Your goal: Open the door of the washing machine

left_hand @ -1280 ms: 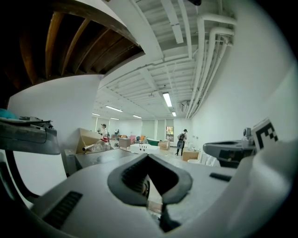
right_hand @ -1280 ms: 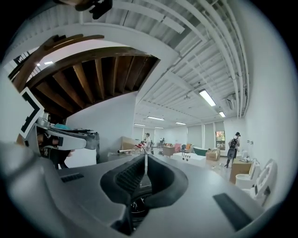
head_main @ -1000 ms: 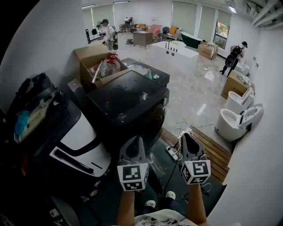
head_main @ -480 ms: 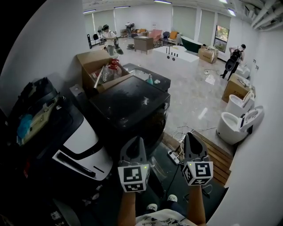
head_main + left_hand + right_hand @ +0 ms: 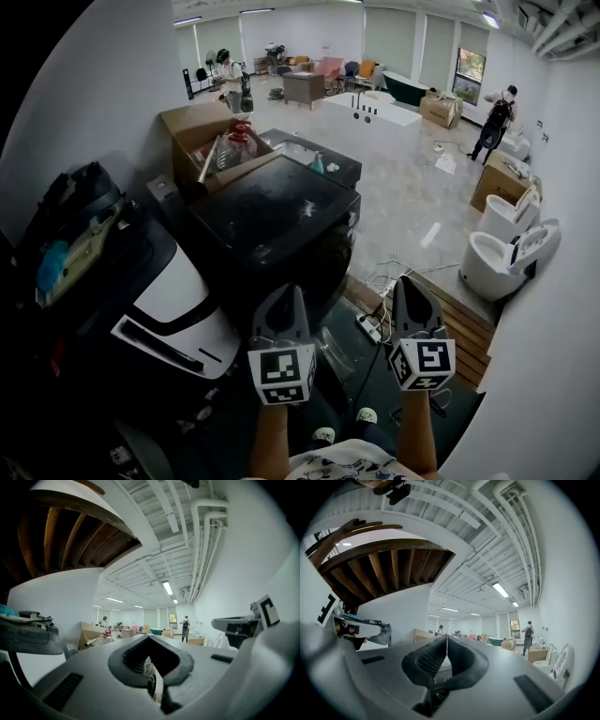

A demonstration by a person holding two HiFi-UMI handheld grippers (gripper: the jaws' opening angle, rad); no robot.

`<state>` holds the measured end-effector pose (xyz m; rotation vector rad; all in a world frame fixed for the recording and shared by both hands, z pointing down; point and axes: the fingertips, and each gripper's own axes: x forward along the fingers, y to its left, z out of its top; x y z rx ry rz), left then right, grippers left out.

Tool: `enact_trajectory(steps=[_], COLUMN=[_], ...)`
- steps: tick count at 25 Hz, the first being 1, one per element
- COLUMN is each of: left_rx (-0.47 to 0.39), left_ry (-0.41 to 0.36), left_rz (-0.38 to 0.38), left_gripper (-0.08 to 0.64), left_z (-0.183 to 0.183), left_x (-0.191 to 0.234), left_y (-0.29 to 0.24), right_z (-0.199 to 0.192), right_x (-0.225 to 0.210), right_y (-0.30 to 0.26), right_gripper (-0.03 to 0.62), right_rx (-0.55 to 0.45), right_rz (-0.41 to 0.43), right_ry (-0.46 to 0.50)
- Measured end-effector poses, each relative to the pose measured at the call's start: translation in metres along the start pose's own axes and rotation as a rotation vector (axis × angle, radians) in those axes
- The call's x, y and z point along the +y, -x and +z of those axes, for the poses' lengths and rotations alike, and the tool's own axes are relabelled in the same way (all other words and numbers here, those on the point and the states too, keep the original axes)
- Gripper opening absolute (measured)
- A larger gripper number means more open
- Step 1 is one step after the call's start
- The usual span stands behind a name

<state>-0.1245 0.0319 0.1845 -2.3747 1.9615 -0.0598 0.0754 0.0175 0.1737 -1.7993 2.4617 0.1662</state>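
A black washing machine [image 5: 272,211] stands in the middle of the head view, its dark front [image 5: 323,267] turned toward the lower right. Whether its door stands open or shut I cannot tell. My left gripper [image 5: 289,294] and right gripper [image 5: 411,281] are held side by side in front of it, near the bottom of the view, apart from the machine. Both are shut and hold nothing. The left gripper view shows its jaws [image 5: 151,638] closed and pointing level into the room; the right gripper [image 5: 447,637] has its tips pressed together too. A clear rounded part [image 5: 336,349] shows low between the two grippers.
A white-and-black appliance [image 5: 173,295] stands at the left, and an open cardboard box [image 5: 202,131] sits behind the machine. A power strip with cables [image 5: 373,325] lies on the floor beside a wooden slat platform [image 5: 459,328]. White toilets [image 5: 502,258] line the right wall. People stand far off.
The right gripper has risen a little in front of the machine. The left gripper has stayed where it was. Both remain shut.
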Motion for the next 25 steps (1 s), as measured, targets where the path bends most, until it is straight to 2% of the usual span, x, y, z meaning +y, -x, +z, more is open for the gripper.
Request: enact_trajectory(steps=[25], left_rx=[0.014], left_ry=[-0.01], left_rz=[-0.02], left_gripper=[0.0], left_z=[-0.0022], left_x=[-0.0076], left_y=[-0.007], right_z=[-0.0052], right_x=[-0.0034], right_y=[0.0007], right_gripper=[0.02], right_rx=[0.012], right_rz=[-0.01], right_ry=[-0.004])
